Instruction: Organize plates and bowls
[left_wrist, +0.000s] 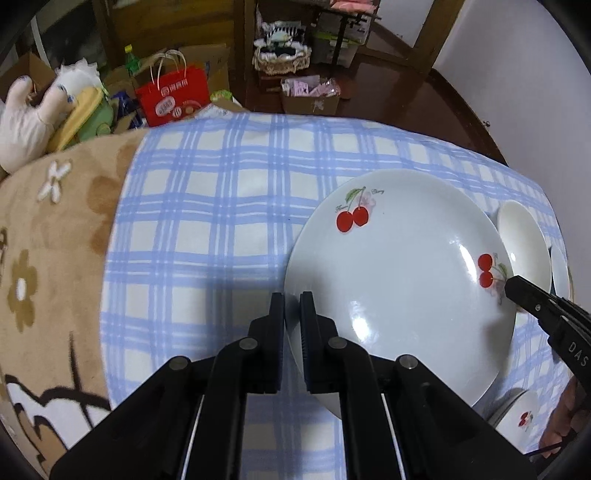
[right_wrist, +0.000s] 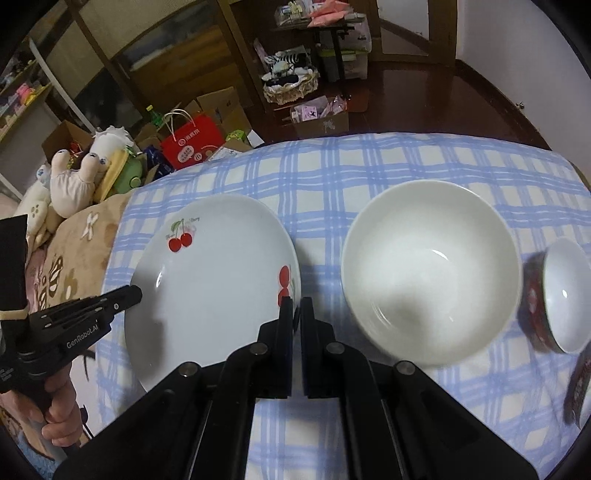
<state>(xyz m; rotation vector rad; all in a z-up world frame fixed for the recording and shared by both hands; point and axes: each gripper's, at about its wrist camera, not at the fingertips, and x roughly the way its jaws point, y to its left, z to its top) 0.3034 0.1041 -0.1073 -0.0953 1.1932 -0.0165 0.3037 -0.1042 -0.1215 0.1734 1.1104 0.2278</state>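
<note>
A white cherry-print plate (left_wrist: 399, 273) is held between both grippers above the blue checked cloth (left_wrist: 221, 206). My left gripper (left_wrist: 292, 301) is shut on the plate's left rim. My right gripper (right_wrist: 296, 308) is shut on its right rim; the plate shows in the right wrist view (right_wrist: 210, 284) too. The right gripper also shows in the left wrist view (left_wrist: 513, 286), the left gripper in the right wrist view (right_wrist: 135, 295). A large plain white bowl (right_wrist: 430, 269) sits right of the plate. A small red-sided bowl (right_wrist: 557, 295) lies tilted at the far right.
A small cherry-print bowl (left_wrist: 519, 417) lies under the plate's near right edge. A dark patterned dish edge (right_wrist: 578, 387) is at the right border. A beige flowered blanket (left_wrist: 55, 236) borders the cloth on the left. Plush toys (right_wrist: 74, 177), a red bag (right_wrist: 192, 142) and boxes lie beyond.
</note>
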